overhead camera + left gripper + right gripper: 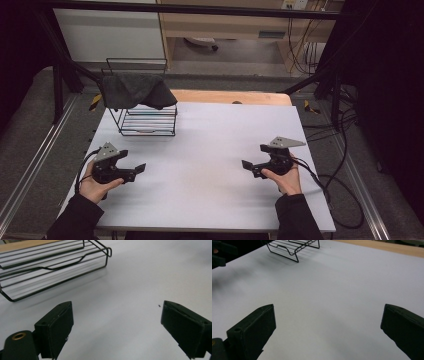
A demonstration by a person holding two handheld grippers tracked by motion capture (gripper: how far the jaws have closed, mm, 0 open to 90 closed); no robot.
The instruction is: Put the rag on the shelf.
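Observation:
A black wire rack [147, 120] stands at the far left of the white table [210, 145], and a dark grey cloth [135, 91] is draped over its top. My left gripper [134, 162] rests low at the near left, held in a hand, jaws wide apart with nothing between them. In the left gripper view the gripper [117, 330] points over bare tabletop, the rack [50, 265] ahead to the left. My right gripper [251, 157] sits at the near right, open and empty. In the right gripper view that gripper [328, 332] faces the rack [292, 247] far off.
A wooden board [230, 96] runs along the table's far edge. Cables [340, 185] trail off the right side. Black frame bars [65, 65] stand at the far corners.

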